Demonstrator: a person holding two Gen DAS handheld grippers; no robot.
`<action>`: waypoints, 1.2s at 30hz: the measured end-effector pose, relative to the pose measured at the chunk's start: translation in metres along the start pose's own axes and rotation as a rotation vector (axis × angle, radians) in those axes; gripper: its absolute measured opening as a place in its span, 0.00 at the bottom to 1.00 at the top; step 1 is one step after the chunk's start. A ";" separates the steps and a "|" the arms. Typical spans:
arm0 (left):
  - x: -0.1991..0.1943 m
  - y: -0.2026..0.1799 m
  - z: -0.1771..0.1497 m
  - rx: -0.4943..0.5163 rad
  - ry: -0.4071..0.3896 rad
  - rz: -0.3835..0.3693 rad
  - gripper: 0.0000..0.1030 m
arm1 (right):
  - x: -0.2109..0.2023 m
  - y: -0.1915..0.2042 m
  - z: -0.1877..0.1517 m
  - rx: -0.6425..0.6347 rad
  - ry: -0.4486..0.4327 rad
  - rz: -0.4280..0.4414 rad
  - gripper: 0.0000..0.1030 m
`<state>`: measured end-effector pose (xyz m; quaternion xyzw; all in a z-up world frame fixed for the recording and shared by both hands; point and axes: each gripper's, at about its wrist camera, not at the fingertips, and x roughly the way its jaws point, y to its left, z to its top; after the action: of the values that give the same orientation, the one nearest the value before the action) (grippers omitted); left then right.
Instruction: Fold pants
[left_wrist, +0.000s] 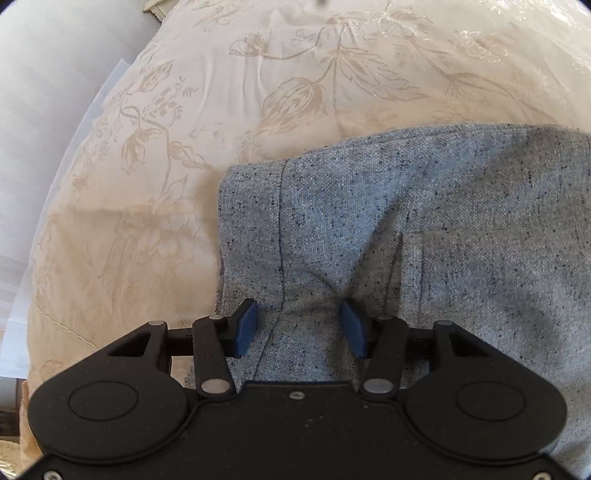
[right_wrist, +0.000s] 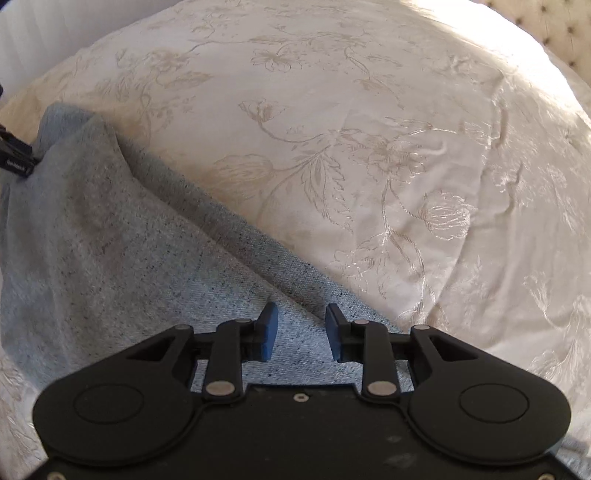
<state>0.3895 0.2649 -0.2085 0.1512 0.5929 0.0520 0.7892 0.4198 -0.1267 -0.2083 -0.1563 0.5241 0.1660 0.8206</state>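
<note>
Left wrist view: left claw (left_wrist: 299, 326) spread wide over the speckled grey-blue pants (left_wrist: 424, 229), cloth bunched between the pads, nothing pinched. They lie on a cream floral bedspread (left_wrist: 177, 122).

Right wrist view: right claw (right_wrist: 301, 332) also wide, hovering over the pants (right_wrist: 110, 236) edge.

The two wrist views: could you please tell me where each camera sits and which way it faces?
Left wrist: on the left hand-held gripper, looking along open fingers at the grey pants on the floral bedspread.
Right wrist: on the right hand-held gripper, open, over pants and bedspread.
Shared: pants, bedspread.
</note>
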 end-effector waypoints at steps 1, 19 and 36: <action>0.001 0.002 0.002 -0.007 0.007 -0.010 0.57 | 0.003 -0.001 0.001 -0.019 0.012 0.015 0.30; 0.000 0.000 0.000 0.017 -0.004 -0.015 0.56 | 0.019 -0.009 0.010 -0.078 0.010 -0.001 0.04; -0.099 -0.080 0.031 0.197 -0.238 -0.233 0.49 | -0.085 0.020 -0.052 0.417 -0.188 0.001 0.21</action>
<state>0.3826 0.1575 -0.1333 0.1632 0.5112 -0.1161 0.8358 0.3361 -0.1406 -0.1535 0.0330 0.4682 0.0683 0.8804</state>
